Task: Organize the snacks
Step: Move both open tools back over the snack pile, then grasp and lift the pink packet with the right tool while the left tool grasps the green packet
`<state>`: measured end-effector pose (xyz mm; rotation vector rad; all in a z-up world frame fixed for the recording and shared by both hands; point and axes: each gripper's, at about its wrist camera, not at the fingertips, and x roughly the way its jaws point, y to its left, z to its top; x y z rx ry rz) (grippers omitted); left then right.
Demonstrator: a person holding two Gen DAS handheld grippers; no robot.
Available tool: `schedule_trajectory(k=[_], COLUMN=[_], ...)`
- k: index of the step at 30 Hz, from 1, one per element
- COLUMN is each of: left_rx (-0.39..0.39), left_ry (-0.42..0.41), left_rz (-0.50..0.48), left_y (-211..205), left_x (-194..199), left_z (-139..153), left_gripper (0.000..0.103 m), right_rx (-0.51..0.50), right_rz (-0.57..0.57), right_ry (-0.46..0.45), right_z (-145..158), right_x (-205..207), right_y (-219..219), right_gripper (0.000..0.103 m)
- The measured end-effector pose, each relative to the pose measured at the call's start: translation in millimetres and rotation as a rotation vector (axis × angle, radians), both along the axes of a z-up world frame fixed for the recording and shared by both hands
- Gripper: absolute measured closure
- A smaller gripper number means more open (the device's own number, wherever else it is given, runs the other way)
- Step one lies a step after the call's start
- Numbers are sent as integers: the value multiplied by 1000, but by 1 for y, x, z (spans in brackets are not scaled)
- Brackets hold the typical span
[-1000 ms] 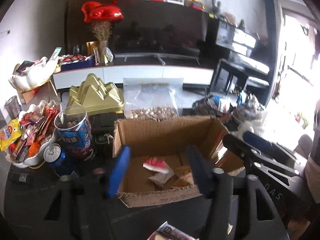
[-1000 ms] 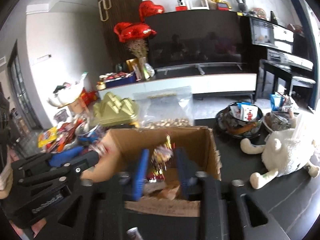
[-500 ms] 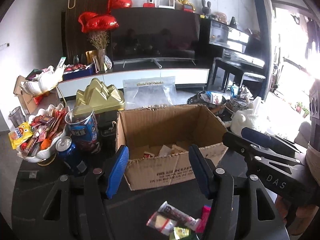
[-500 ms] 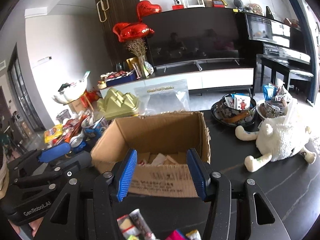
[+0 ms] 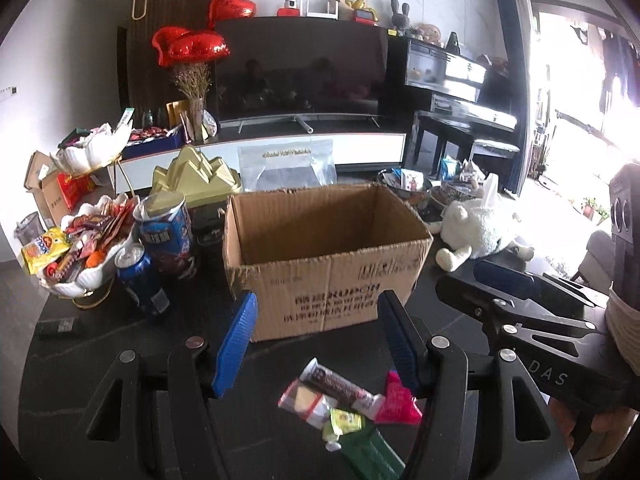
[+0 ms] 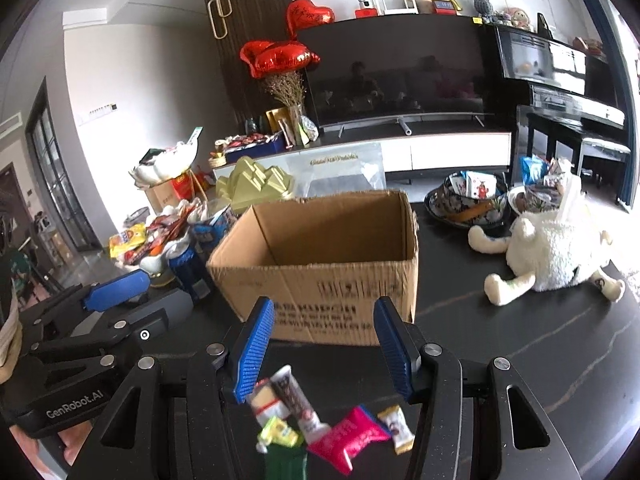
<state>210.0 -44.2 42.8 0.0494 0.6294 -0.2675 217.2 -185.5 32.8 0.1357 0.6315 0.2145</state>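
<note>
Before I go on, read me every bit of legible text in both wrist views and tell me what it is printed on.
"DAS": on the right gripper body, left wrist view.
"GenRobot.AI": on the left gripper body, right wrist view.
Dark print on the cardboard box front: blurred, unreadable.
Gold lettering on the clear bag behind the box: too small.
Loose snack packets and blue cans: labels unreadable.

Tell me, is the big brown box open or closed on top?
Open. The cardboard box has no flaps covering its top, and its bare inner walls show in both views.
</note>
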Motion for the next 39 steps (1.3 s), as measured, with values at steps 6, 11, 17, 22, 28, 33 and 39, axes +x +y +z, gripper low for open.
schedule_trajectory(k=[6,11,17,22,28,33,39], left_rx=[-19,-22,-16,-4,-7,-28,-51], left_ry=[57,110,160,189,242,272,285], left_rz=[1,-1,-9,-28,-54,-69,-84], left_y=[4,6,6,0,-7,-8,-6], left_x=[-12,-16,-21,-21,-17,-13,-8], left_z=[-25,-50,-77,-96,-118,-132,-148], left_gripper=[41,41,42,42,43,44,50], right_rx=[3,-3,-21,5,43,55,43], right_rz=[8,-5,-11,-35,-48,-48,-41], right_ry=[41,73,109,162,244,276,302], right_z=[-17,-37,-58,-82,-110,-124,-140], right_x=[-9,-15,-22,-27,-26,-23,-18], right_y=[1,1,2,-4,-12,-11,-7], right_gripper=[50,50,50,50,50,50,50])
